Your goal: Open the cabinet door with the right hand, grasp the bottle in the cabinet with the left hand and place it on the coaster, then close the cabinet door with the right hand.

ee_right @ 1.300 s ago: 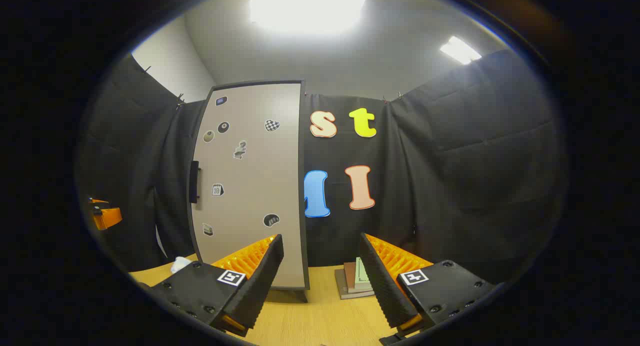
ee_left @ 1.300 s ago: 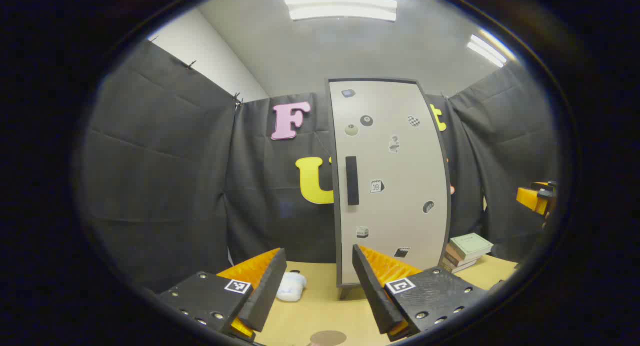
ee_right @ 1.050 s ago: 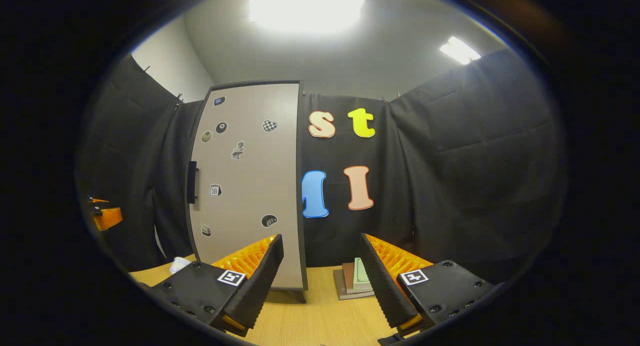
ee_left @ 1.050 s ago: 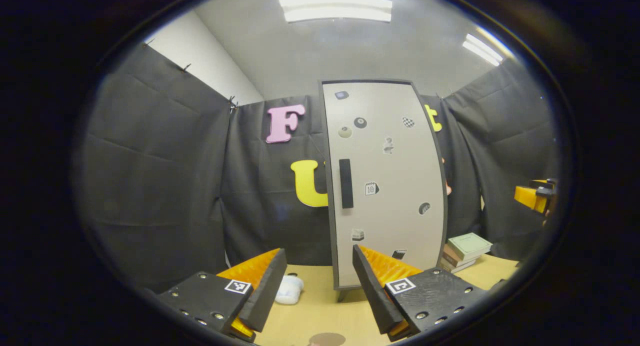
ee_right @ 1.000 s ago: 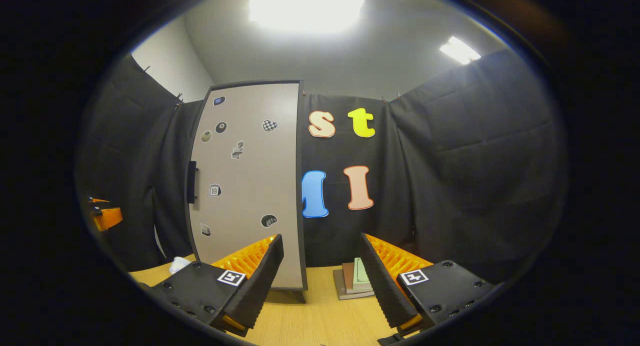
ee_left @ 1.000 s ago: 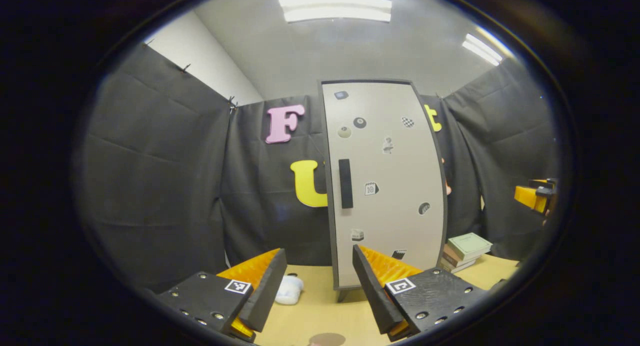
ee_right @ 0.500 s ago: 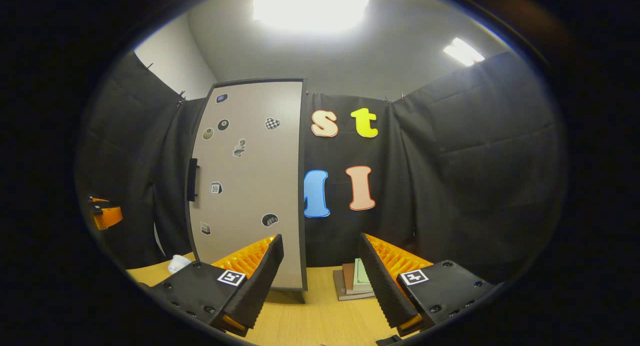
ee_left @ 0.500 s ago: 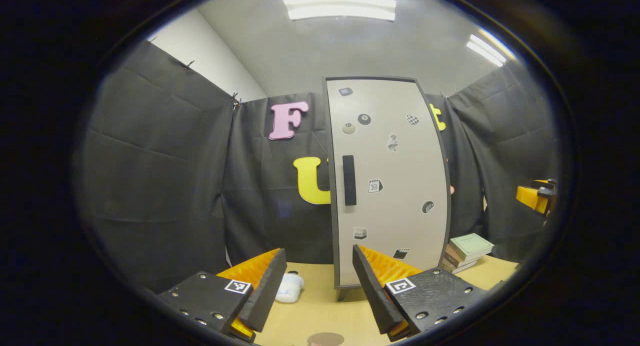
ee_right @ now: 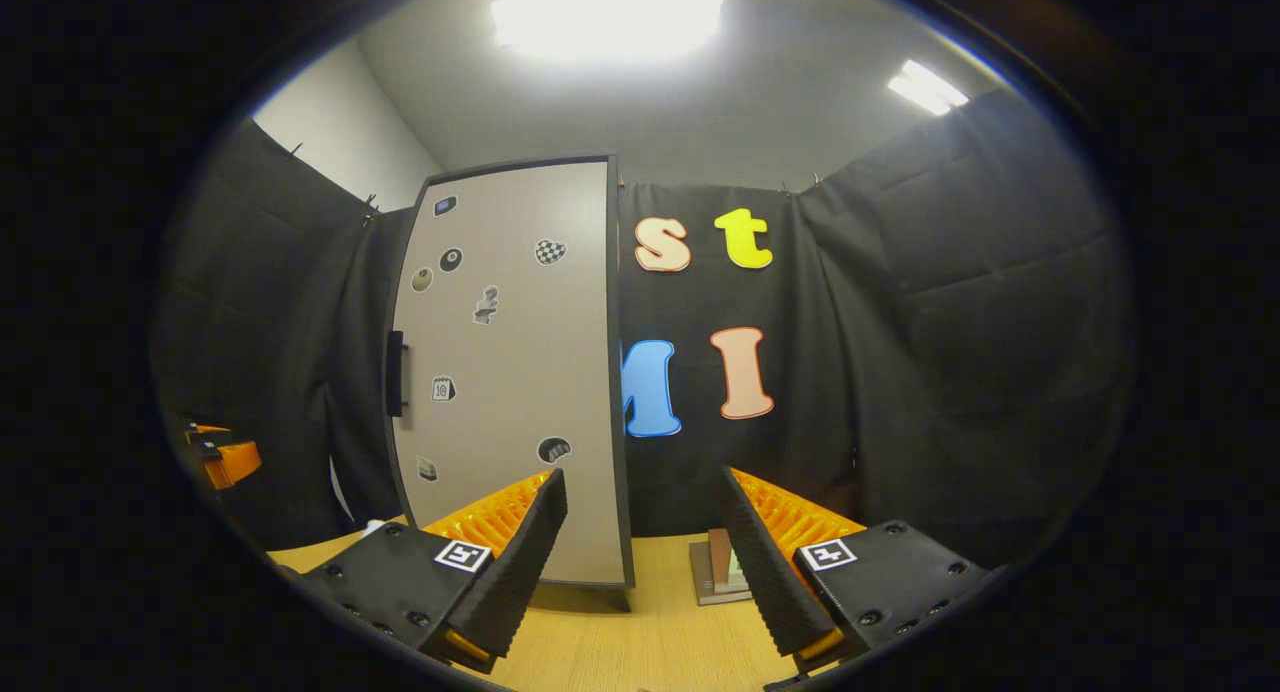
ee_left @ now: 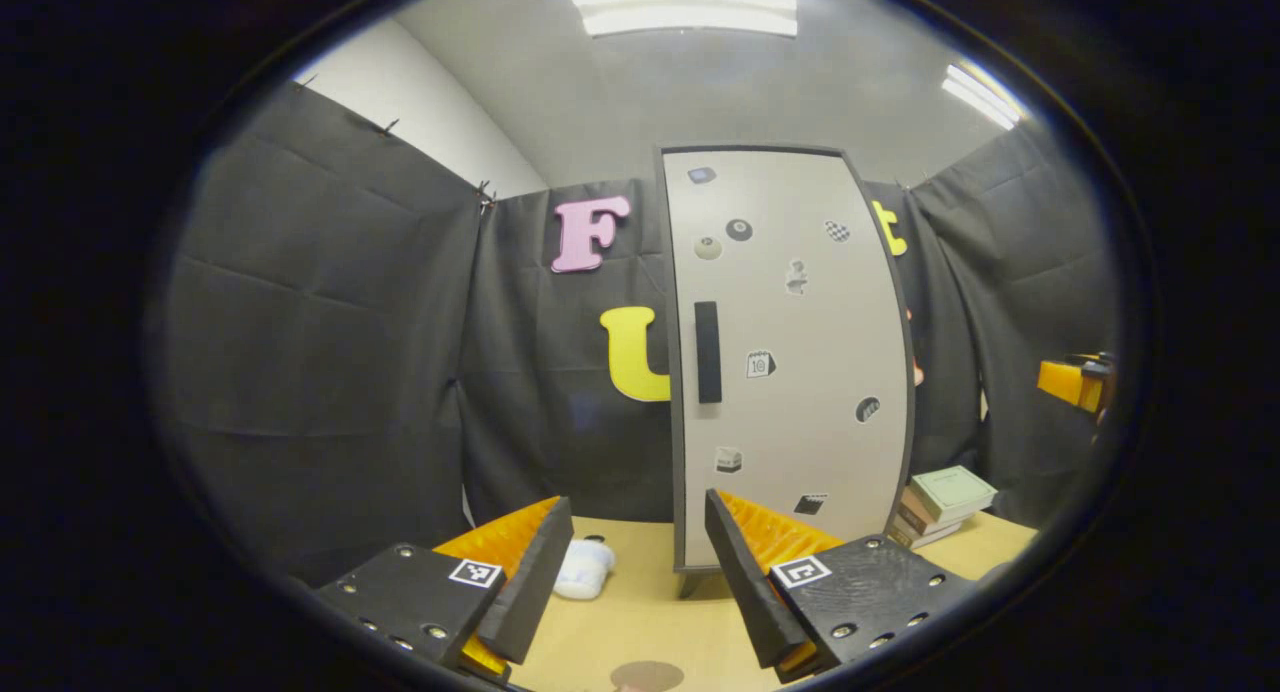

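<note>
A tall grey cabinet (ee_left: 800, 392) stands on the wooden table with its door shut; stickers dot the door. Its black vertical handle (ee_left: 707, 352) sits near the door's left edge. In the right gripper view the same cabinet (ee_right: 510, 392) rises left of centre, handle (ee_right: 395, 373) on its far left side. My left gripper (ee_left: 630, 572) is open, empty, well short of the cabinet. My right gripper (ee_right: 640, 562) is open and empty too, pointing just right of the door. A round brown coaster (ee_left: 646, 675) lies on the table below the left gripper. The bottle is hidden behind the door.
A stack of books (ee_left: 935, 502) lies right of the cabinet, also seen as books (ee_right: 718, 572) between my right fingers. A white crumpled object (ee_left: 583, 569) rests left of the cabinet. The other gripper (ee_left: 1072, 384) shows at the far right edge.
Both views have shifted slightly: the cabinet looks a little nearer and has slid rightward in each. The door stays shut and both grippers stay open.
</note>
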### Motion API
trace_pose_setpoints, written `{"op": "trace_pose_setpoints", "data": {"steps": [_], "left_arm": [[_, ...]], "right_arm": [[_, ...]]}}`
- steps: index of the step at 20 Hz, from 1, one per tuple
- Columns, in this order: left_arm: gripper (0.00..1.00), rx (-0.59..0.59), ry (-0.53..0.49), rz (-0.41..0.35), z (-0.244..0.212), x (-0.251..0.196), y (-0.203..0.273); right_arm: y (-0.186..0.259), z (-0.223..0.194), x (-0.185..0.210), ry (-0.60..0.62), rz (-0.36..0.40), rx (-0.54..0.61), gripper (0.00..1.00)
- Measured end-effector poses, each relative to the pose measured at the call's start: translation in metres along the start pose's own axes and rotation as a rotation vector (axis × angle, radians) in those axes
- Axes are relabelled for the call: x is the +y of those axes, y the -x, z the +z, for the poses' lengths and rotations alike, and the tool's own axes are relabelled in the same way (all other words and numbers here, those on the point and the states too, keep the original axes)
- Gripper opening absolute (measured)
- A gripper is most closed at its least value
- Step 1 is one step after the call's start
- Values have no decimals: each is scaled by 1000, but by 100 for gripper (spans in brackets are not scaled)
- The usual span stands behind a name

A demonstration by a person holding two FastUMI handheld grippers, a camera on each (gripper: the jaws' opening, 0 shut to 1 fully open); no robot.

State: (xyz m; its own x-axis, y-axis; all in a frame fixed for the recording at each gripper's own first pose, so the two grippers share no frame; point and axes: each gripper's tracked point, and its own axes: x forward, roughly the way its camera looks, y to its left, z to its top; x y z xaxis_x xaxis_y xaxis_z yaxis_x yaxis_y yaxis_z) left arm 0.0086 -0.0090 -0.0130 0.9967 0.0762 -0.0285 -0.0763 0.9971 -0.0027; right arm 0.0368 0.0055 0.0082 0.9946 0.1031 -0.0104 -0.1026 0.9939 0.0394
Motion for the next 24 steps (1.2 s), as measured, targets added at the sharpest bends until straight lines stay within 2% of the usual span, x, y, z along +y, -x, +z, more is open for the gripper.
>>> {"op": "trace_pose_setpoints", "data": {"steps": [3, 5, 10, 18, 24], "left_arm": [[80, 6, -14, 51, -3, 1, 12], [82, 19, -10, 68, -8, 0, 19], [80, 24, -41, 100, -18, 24, 26], [82, 20, -25, 147, -27, 113, -4], [82, 15, -85, 205, -36, 182, -5]], "right_arm": [[-15, 11, 15, -43, 84, 4, 96], [-26, 20, 29, -73, 140, 0, 97], [-51, 45, 75, -97, 226, -33, 98], [-89, 58, 174, -89, 285, -39, 98], [-125, 54, 239, -59, 305, -16, 98]]}}
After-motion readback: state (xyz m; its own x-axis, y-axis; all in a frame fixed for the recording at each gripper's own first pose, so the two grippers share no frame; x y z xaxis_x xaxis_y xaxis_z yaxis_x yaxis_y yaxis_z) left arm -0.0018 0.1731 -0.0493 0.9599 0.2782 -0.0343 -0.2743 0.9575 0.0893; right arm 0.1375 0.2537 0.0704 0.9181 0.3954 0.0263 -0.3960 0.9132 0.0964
